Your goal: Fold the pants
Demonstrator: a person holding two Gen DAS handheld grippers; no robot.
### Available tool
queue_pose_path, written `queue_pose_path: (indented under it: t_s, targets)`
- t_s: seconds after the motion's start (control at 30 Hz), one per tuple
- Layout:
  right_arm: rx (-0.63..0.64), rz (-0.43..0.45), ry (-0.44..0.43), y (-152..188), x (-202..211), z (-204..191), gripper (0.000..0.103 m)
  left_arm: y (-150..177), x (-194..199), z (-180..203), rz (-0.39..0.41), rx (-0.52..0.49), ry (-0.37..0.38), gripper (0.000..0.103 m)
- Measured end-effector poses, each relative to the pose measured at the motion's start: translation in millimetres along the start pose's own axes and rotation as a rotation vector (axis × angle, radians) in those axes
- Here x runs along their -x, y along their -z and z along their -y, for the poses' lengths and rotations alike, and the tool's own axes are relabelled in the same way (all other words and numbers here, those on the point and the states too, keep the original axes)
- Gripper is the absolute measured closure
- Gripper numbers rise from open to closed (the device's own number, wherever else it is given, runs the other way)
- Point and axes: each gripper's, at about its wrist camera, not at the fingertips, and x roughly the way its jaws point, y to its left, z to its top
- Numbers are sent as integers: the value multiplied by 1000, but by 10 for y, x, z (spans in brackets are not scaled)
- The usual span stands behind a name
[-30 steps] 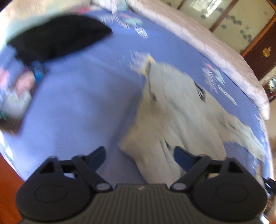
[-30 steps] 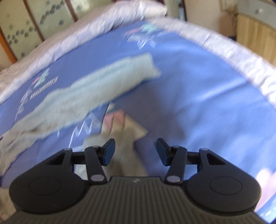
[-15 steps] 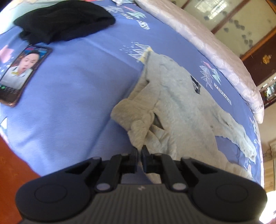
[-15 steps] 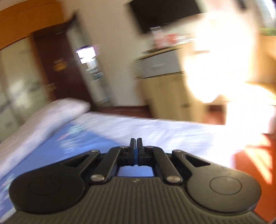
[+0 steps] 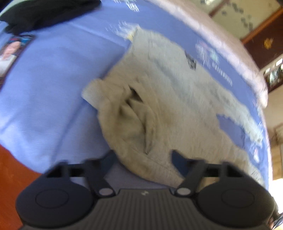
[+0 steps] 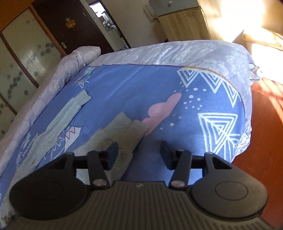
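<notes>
Grey pants (image 5: 173, 99) lie spread on the blue bed sheet (image 5: 53, 88), blurred in the left wrist view. Their bunched waist end sits just ahead of my left gripper (image 5: 144, 159). Its jaws are opening, with the waist edge lying between them and the pads not pressing on it. In the right wrist view the two pant legs run away to the left. The near leg's cuff (image 6: 129, 127) lies just ahead of my right gripper (image 6: 138, 152), and the far leg (image 6: 70, 109) is beyond it. The right jaws are opening too, with the left fingertip (image 6: 113, 150) over the near leg's cloth.
A black garment (image 5: 44, 12) and a phone (image 5: 12, 51) with a lit screen lie on the sheet at the far left. A white quilt (image 6: 159, 51) borders the bed. The wooden floor (image 6: 265, 123) lies past the bed's right edge, and a dark door (image 6: 70, 26) stands behind.
Both grippers were shut half a second ago and now stand apart. The left has dropped closer to the waist. The right has swung from facing the room down onto the bed, over the cuff.
</notes>
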Motion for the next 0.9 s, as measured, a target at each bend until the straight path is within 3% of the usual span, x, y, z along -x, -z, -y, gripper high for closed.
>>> queue_pose_path:
  t_s: [0.07,0.1,0.17,0.23,0.37,0.4,0.47,0.53,0.6,0.67,0.73,0.8,0.83,0.9]
  targets:
    - [20,-16,-20,-25,-116,-111,44,7,-123,4,-31,16,-42,93]
    - [47,-27,-2,-42,-176,-168,47,13,-117,-21,-27,31,-52,95]
    - [150,-27,81,-65,-321,-270,77,-14,-34,-65,-19,63,-33,95]
    - [183,-34,96,-101,-384,-306,90,-31,151,-114,12,76,-21,96]
    - [148,117,162,-268,-43,-194,91,-37,658,-249,82,108,24,100]
    - [122,162,166,-327,92,-121,91,-31,739,-269,96,101,-2,101]
    - [108,246,233,-373,337,14,91,24,837,-316,134,68,-121,101]
    - [101,268,303,-334,420,180,91,78,773,-413,120,59,-191,101]
    - [116,171,310,-283,247,312,87,120,617,-583,41,127,-169,101]
    - [139,41,317,-229,41,412,77,163,564,-635,27,149,-157,100]
    - [69,125,375,-248,160,536,35,162,598,-584,65,133,-148,99]
    - [-70,214,427,-328,340,721,35,129,657,-496,105,100,-118,78]
    - [-127,241,453,-369,401,790,35,108,666,-453,123,85,-106,73]
    - [-176,279,461,-451,504,852,37,30,679,-348,157,49,-82,56]
